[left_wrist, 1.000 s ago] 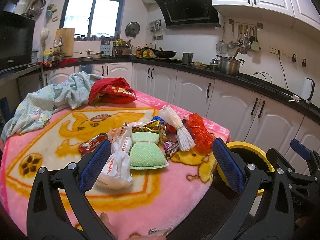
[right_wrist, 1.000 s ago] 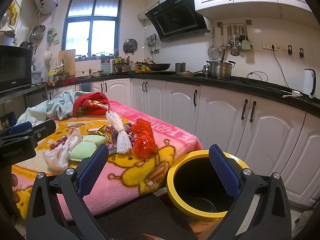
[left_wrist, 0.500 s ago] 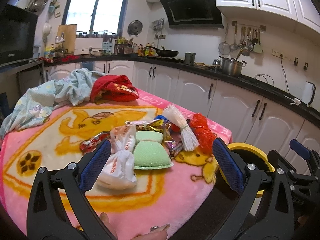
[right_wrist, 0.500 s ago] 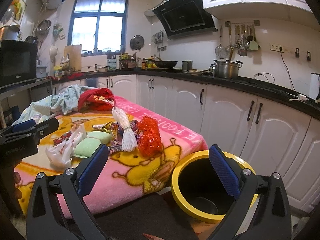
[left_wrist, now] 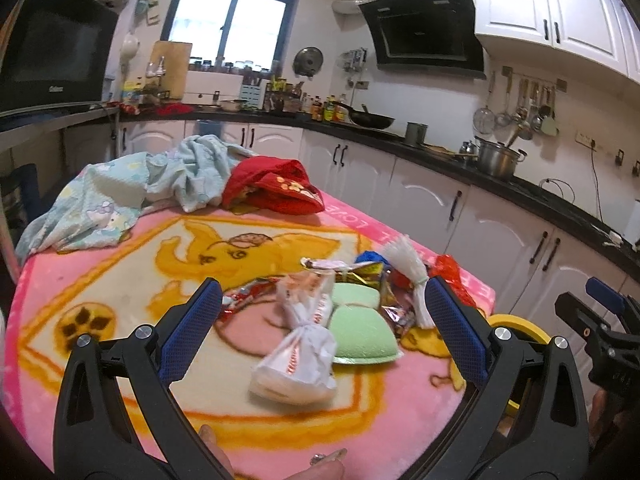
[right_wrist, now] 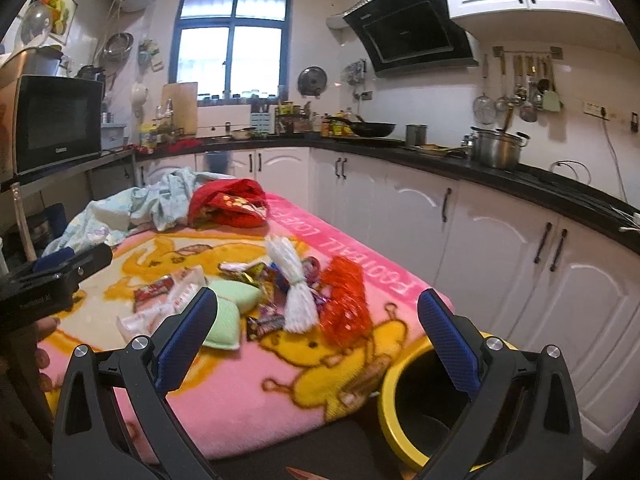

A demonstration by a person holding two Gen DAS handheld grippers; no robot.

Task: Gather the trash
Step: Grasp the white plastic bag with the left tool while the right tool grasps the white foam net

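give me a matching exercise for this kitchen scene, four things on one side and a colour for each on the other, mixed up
Things:
1. trash bin rim
2. crinkly mesh bundle
3. two sponges
4. tied plastic bag

Colours:
A. white
B. yellow
C. light green
D. red

Pairs: 1-B, 2-D, 3-C, 4-A

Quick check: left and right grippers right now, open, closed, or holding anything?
Left gripper: open, holding nothing, above the trash pile.
Right gripper: open, holding nothing.
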